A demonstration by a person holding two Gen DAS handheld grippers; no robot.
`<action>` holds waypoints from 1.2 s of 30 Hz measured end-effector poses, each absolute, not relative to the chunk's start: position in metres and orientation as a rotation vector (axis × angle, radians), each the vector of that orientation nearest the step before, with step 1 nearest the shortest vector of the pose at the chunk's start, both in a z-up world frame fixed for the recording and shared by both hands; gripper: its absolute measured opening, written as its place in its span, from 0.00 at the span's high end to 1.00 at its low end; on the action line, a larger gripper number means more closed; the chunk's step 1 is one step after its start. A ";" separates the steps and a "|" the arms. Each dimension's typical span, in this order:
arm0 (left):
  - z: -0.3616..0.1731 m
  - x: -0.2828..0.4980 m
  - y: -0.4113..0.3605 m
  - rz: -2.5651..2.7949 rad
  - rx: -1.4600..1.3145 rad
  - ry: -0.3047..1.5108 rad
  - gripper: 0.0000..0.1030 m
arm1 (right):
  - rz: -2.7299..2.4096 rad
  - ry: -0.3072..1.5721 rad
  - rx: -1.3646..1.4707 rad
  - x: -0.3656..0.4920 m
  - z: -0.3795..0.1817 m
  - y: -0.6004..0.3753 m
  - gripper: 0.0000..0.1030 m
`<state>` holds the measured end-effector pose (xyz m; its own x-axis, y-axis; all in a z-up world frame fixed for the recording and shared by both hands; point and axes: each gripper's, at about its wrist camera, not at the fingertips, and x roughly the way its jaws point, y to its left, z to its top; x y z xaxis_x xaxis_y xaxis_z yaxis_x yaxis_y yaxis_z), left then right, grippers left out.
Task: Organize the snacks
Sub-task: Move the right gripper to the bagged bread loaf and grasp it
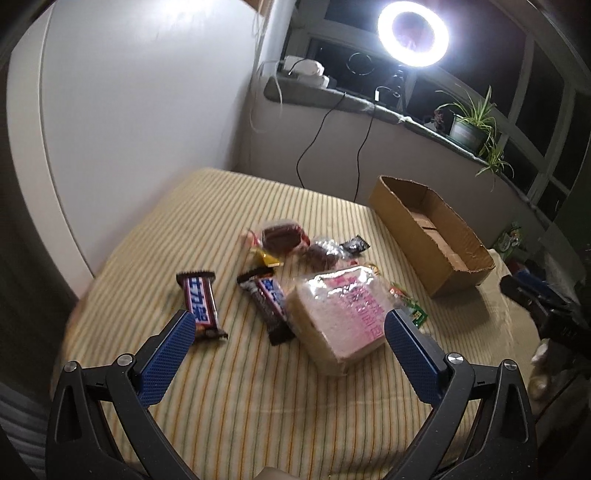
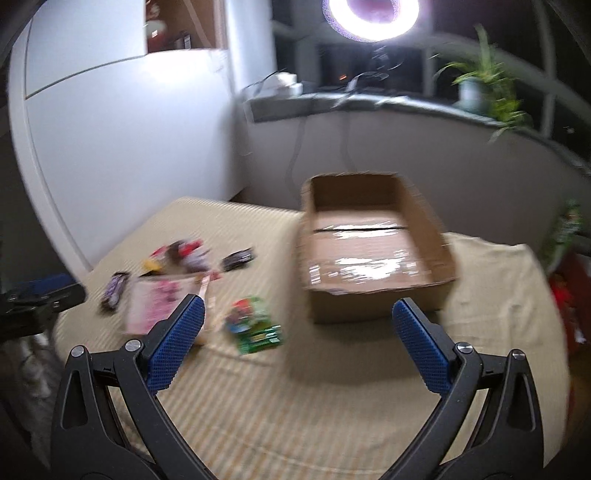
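Note:
Snacks lie on a striped yellow cloth (image 1: 240, 387). In the left wrist view: a wrapped bread pack with pink print (image 1: 343, 314), two brown chocolate bars (image 1: 201, 304) (image 1: 269, 304), dark wrapped cakes (image 1: 280, 236) and a green packet (image 1: 415, 312). An open, empty cardboard box (image 1: 432, 232) stands at the right. My left gripper (image 1: 290, 326) is open above the cloth, just short of the bread and bars. In the blurred right wrist view my right gripper (image 2: 297, 314) is open before the box (image 2: 373, 251), with the green packet (image 2: 255, 326) and bread pack (image 2: 157, 302) to its left.
A white wall panel (image 1: 129, 110) stands behind the table at left. A windowsill with cables, a ring light (image 1: 413, 33) and a potted plant (image 1: 471, 125) runs along the back. The other gripper's dark body (image 1: 546, 306) shows at the right edge.

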<state>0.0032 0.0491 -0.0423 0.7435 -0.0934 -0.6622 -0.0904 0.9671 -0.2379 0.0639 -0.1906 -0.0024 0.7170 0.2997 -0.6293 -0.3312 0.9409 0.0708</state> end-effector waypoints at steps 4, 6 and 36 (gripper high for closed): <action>-0.051 0.004 0.050 -0.051 -0.310 0.762 0.04 | 0.428 0.742 -0.061 0.075 -0.016 -0.171 0.00; -0.056 0.006 0.049 -0.075 -0.329 0.781 0.06 | 0.460 0.763 -0.069 0.078 -0.019 -0.164 0.00; -0.092 0.030 0.028 -0.227 -0.423 0.901 0.38 | 0.763 1.126 -0.001 0.140 -0.091 -0.090 0.27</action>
